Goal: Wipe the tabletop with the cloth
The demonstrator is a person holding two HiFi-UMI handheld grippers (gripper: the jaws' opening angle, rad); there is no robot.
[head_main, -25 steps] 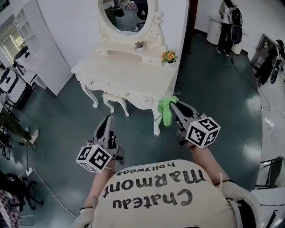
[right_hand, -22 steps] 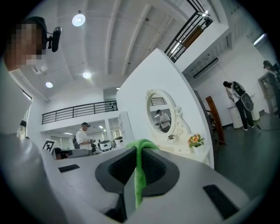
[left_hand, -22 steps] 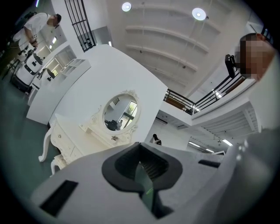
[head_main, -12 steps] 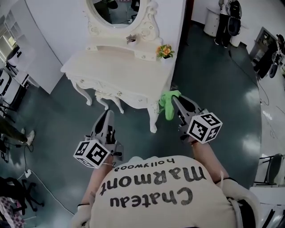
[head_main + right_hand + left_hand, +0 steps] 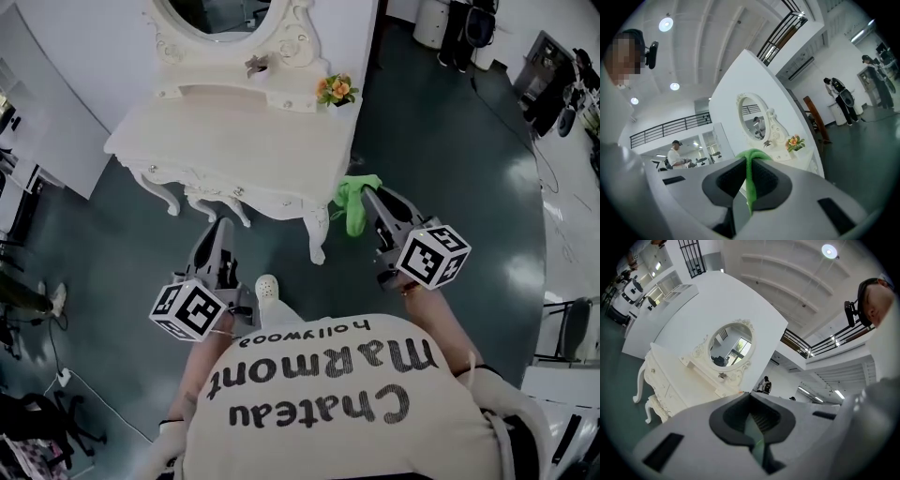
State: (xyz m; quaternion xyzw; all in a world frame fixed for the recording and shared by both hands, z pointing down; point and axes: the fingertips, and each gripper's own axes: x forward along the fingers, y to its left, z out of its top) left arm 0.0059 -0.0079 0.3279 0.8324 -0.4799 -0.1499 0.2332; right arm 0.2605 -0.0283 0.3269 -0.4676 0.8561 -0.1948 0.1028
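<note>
Between the right gripper's (image 5: 372, 195) clenched fingers (image 5: 771, 185) sits the green cloth (image 5: 354, 202), pinched in a fold and drooping just past their tips. Beside it, the left gripper (image 5: 221, 231) has its fingers pressed together on nothing. Ahead of both sets of fingertips stands the white dressing table (image 5: 225, 141), with a small flower pot (image 5: 335, 90) at its far right corner beside the oval mirror (image 5: 216, 11).

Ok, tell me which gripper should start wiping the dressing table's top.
Right. The right gripper is shut on the green cloth, which hangs next to the right front corner of the dressing table. The left gripper is shut on nothing, so it has nothing to wipe with.
</note>
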